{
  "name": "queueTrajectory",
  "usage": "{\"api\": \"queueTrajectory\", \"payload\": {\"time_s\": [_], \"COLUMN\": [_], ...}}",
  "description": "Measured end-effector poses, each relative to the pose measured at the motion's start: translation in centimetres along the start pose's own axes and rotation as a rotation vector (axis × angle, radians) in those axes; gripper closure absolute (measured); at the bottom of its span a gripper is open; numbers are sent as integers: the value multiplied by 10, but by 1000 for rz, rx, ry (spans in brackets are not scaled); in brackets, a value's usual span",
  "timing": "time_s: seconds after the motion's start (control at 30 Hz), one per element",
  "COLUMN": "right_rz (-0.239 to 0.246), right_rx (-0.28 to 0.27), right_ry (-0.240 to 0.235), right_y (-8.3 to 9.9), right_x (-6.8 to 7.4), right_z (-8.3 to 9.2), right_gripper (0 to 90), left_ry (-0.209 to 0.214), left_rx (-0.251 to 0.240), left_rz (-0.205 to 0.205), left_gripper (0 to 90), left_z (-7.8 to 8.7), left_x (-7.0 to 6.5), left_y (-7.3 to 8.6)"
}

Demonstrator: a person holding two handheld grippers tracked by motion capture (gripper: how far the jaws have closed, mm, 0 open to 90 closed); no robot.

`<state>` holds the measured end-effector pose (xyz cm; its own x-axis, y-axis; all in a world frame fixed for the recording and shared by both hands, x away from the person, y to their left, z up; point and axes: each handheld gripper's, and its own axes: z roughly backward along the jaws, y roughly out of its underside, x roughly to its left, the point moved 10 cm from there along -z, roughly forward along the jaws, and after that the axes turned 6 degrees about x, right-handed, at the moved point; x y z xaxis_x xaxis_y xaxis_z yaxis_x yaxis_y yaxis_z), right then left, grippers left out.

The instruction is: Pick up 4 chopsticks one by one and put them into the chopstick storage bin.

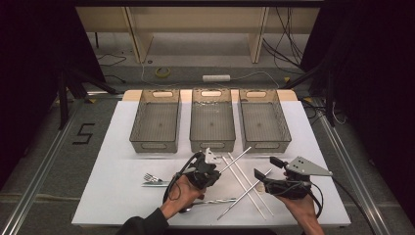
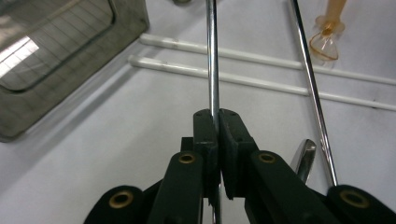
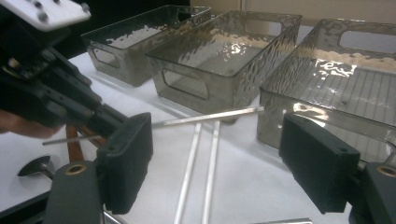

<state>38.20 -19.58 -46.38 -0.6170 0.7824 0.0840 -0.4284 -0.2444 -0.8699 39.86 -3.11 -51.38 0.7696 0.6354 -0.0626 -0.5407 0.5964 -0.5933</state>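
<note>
Left claw (image 1: 215, 172) clamped on metal rod (image 1: 238, 159); rod's long axis straight ahead of claw, toward middle bin (image 1: 212, 142). Right claw (image 3: 219, 161) released, idle beside.

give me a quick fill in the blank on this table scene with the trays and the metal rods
1. The left gripper is shut on a metal ____.
2. At the far side of the table stand ____ clear trays in a row.
3. The right gripper has its jaws ____, with nothing between them.
4. Two white straws lie ____ by side.

Missing words: rod; three; open; side
</note>
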Motion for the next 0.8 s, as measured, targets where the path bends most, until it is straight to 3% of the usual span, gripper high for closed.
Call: {"api": "queueTrajectory", "payload": {"time_s": [0.17,0.43,0.8], "right_rz": [0,-4,-7], "right_rx": [3,2,0], "right_ry": [1,1,-2], "right_y": [0,0,0], "right_x": [0,-1,0], "right_z": [0,0,0], "right_gripper": [271,271,271], "left_ry": [-1,-26,-109], "left_rx": [-36,-102,-169], "left_rz": [3,46,122], "left_gripper": [856,856,855], "left_z": [19,47,79], "left_x": [9,37,94], "left_y": [-5,-12,-20]}}
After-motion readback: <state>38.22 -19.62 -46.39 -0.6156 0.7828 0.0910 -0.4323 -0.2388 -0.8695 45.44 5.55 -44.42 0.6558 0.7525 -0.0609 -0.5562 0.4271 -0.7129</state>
